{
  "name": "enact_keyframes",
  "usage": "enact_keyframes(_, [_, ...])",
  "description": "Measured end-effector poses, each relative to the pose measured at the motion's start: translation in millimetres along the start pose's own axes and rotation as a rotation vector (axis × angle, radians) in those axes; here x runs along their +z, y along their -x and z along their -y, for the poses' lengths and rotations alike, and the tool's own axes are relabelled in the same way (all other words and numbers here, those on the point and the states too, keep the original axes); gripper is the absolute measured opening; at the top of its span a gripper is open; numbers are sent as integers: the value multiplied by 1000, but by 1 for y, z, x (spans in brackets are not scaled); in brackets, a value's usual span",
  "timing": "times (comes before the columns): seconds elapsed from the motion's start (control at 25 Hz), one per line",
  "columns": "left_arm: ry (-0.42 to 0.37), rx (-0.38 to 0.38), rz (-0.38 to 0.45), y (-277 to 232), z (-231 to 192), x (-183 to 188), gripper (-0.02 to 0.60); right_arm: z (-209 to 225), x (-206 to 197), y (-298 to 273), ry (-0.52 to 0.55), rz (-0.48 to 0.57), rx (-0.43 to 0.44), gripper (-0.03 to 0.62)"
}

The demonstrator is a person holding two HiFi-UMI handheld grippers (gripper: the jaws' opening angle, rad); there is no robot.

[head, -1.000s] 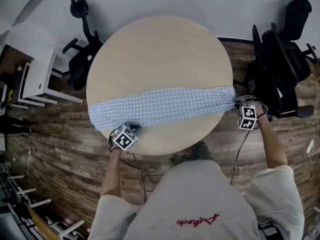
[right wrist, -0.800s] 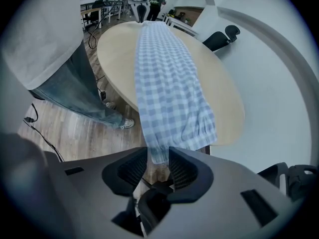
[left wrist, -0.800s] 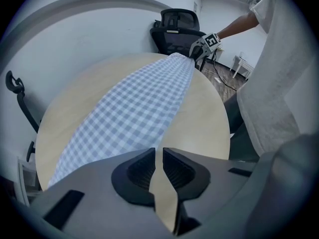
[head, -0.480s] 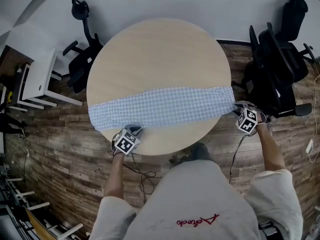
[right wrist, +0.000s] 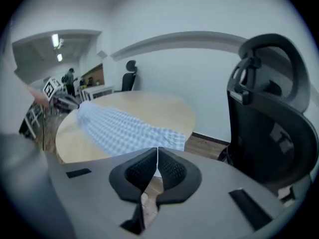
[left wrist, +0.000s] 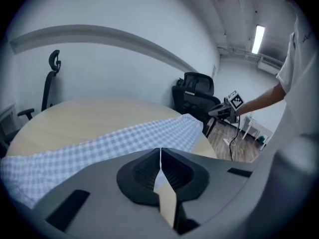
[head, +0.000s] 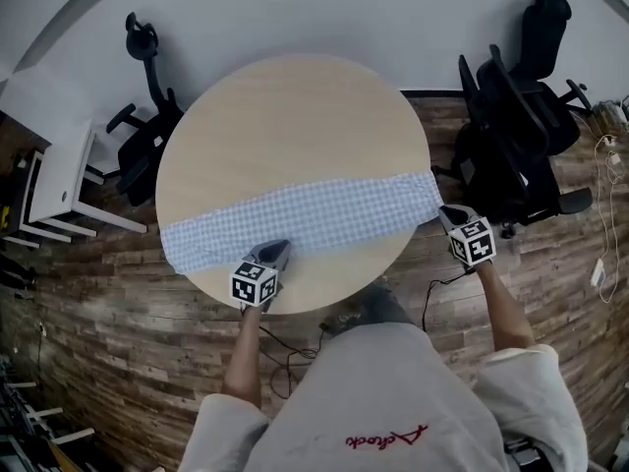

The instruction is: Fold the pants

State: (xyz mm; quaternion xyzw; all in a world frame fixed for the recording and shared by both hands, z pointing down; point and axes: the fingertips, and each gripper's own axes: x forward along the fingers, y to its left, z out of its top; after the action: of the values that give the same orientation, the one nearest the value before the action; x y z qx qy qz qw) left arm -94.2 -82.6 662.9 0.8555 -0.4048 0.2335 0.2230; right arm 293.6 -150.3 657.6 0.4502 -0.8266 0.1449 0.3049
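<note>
Pants [head: 295, 219]: checked cloth, flat in a strip across table [head: 295, 116]. Probably light and limp, likely to sag (best taken at edges or corners). Left gripper [head: 275, 253]: clenched, seemingly pinching the near edge. Right gripper [head: 447, 215]: clenched, seemingly on the end at the rim.

The round desk [head: 295, 116] stands on the floor [head: 108, 342] straight in front of you. The pants [head: 295, 214] lie across its near half from the left rim to the right rim, and the left end is nearer to you than the right end. Beyond the desk's left side stands a chair [head: 142, 150], and left of that a side table [head: 54, 165]. Right of the desk stands a nearer chair [head: 491, 165], with a farther chair [head: 545, 28] behind it by the wall [head: 314, 8]. A cable [head: 285, 347] lies on the floor between you and the desk's near rim.
</note>
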Motion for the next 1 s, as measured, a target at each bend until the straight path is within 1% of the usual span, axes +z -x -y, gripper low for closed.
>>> enact_keyframes(0.12, [43,-49,66,-17,25,16,35,0,1,11,-200,87,-28,31])
enact_keyframes(0.2, [71,-79,102,-29,48,24,32,2,-5,16,-275,112,-41,31])
enact_keyframes(0.28, [85,-106,120,-41,70,29,32,5,-14,18,-319,118,-51,31])
enact_keyframes(0.56, [94,-148,56,-86,123,30,32,17,-43,12,-407,112,-31,31])
enact_keyframes(0.72, [83,-134,21,-104,140,35,32,34,-56,2,-462,121,-7,32])
enact_keyframes(0.8, [80,-118,10,-113,147,40,32,44,-63,-5,-511,131,27,34])
enact_keyframes(0.84, [78,-109,5,-116,151,43,32,47,-65,-9,-540,140,56,44])
enact_keyframes(0.92, [75,-88,-3,-123,155,49,32,54,-66,-18,-597,165,116,149])
enact_keyframes(1.0, [76,-59,-15,-129,158,52,32,58,-68,-29,-647,183,165,194])
